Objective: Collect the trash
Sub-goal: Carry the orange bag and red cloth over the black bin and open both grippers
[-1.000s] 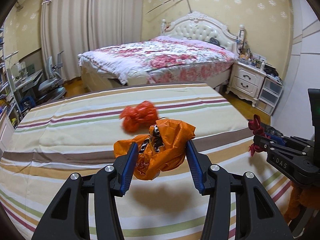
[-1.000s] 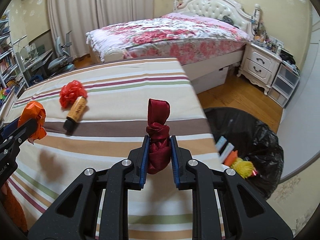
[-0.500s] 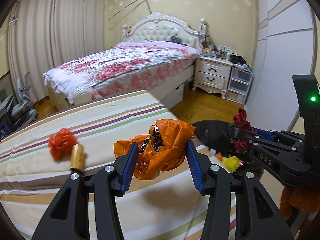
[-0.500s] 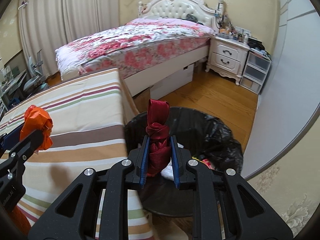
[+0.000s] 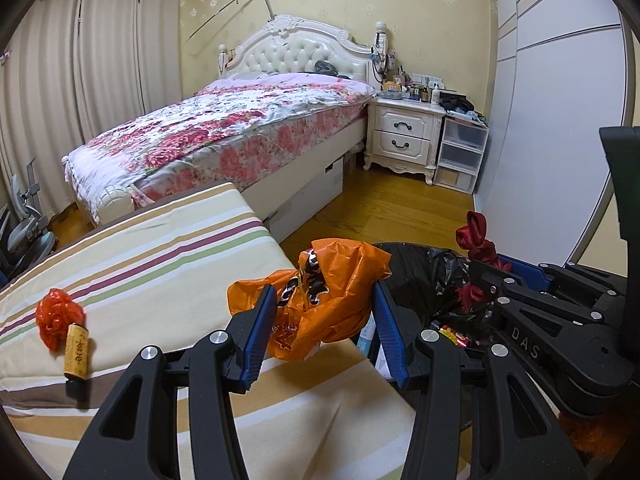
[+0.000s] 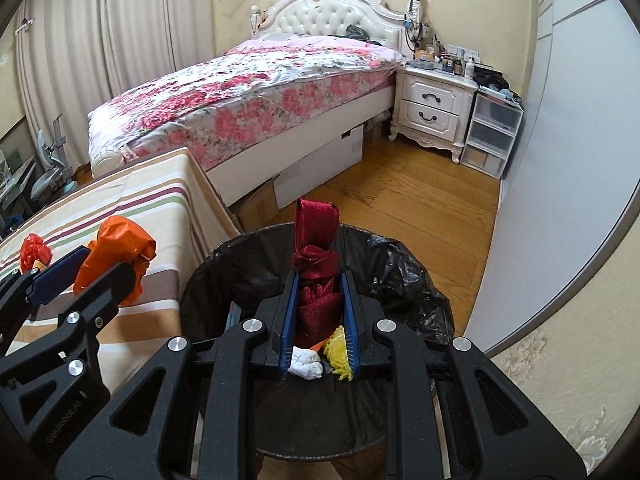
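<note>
Both grippers have swung from over the striped cloth-covered desk (image 5: 168, 264) toward its right edge. The right gripper (image 6: 318, 312) now hangs over the black-lined round trash bin (image 6: 404, 276), jaws narrow and clamped on a knotted dark red satin ribbon (image 6: 316, 248). The left gripper (image 5: 322, 320), jaws half apart, grips a crumpled orange plastic bag (image 5: 332, 292) above the desk's right edge, beside the bin. A crumpled red plastic ball (image 5: 56, 316) and a touching brown cork-like cylinder (image 5: 77, 350) lie near the desk's left side.
</note>
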Action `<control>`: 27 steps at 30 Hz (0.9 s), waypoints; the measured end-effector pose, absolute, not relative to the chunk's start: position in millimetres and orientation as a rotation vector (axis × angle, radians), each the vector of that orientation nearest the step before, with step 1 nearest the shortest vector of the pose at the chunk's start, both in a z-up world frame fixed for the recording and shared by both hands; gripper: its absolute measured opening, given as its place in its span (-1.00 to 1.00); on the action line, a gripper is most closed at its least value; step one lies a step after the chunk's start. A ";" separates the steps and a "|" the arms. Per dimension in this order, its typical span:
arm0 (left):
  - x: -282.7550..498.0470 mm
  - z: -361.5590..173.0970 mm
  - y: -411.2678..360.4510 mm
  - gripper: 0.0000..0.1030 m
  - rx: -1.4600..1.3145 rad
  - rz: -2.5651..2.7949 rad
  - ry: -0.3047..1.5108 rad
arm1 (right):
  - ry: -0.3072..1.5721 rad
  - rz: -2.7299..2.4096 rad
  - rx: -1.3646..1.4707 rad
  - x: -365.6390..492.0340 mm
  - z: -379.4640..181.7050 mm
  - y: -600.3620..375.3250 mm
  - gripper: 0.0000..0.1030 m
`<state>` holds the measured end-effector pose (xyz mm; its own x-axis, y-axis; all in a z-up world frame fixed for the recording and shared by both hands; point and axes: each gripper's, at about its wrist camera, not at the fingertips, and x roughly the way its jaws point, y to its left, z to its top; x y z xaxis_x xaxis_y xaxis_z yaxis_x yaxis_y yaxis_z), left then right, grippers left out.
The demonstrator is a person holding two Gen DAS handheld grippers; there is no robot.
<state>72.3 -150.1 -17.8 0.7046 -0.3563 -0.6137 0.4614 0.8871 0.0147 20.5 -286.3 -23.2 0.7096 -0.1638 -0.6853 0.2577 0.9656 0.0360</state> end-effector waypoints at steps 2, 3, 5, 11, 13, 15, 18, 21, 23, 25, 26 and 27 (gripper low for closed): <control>75.4 -20.1 -156.4 -0.05 0.176 -0.456 0.648 | 0.748 -0.239 0.143 22.4 -25.3 -290.5 -0.61; 77.0 -21.3 -159.1 -0.05 0.178 -0.457 0.649 | 0.750 -0.241 0.149 23.6 -26.4 -293.2 -0.61; 80.1 -23.3 -163.8 -0.05 0.179 -0.461 0.657 | 0.755 -0.244 0.156 25.5 -28.9 -296.9 -0.61; 86.8 -28.9 -182.3 -0.05 0.206 -0.477 0.664 | 0.771 -0.255 0.178 30.7 -37.4 -307.2 -0.61; 86.9 -32.2 -186.0 -0.05 0.217 -0.484 0.677 | 0.777 -0.260 0.185 31.5 -40.1 -310.2 -0.60; 86.7 -34.0 -186.4 -0.04 0.217 -0.482 0.687 | 0.781 -0.264 0.191 32.5 -42.0 -312.2 -0.59; 88.4 -34.5 -186.7 0.07 0.213 -0.478 0.695 | 0.780 -0.275 0.200 33.8 -44.2 -315.0 -0.56; 88.7 -33.3 -185.9 0.24 0.202 -0.470 0.693 | 0.775 -0.287 0.212 33.2 -45.5 -319.1 -0.45; 89.2 -33.0 -185.2 0.27 0.197 -0.464 0.694 | 0.773 -0.293 0.218 32.0 -45.5 -321.4 -0.44; 89.3 -33.2 -185.3 0.33 0.196 -0.460 0.696 | 0.770 -0.303 0.223 30.5 -45.4 -323.7 -0.41; 89.0 -32.9 -184.6 0.34 0.193 -0.457 0.697 | 0.769 -0.307 0.225 29.9 -45.1 -324.5 -0.38; 89.0 -32.0 -183.9 0.36 0.190 -0.456 0.697 | 0.767 -0.311 0.228 28.8 -44.9 -325.2 -0.35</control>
<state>89.0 -183.9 -32.0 0.6737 -0.3398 -0.6563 0.4647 0.8853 0.0187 28.8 -325.2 -44.9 0.6781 -0.1919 -0.7095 0.3561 0.9302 0.0887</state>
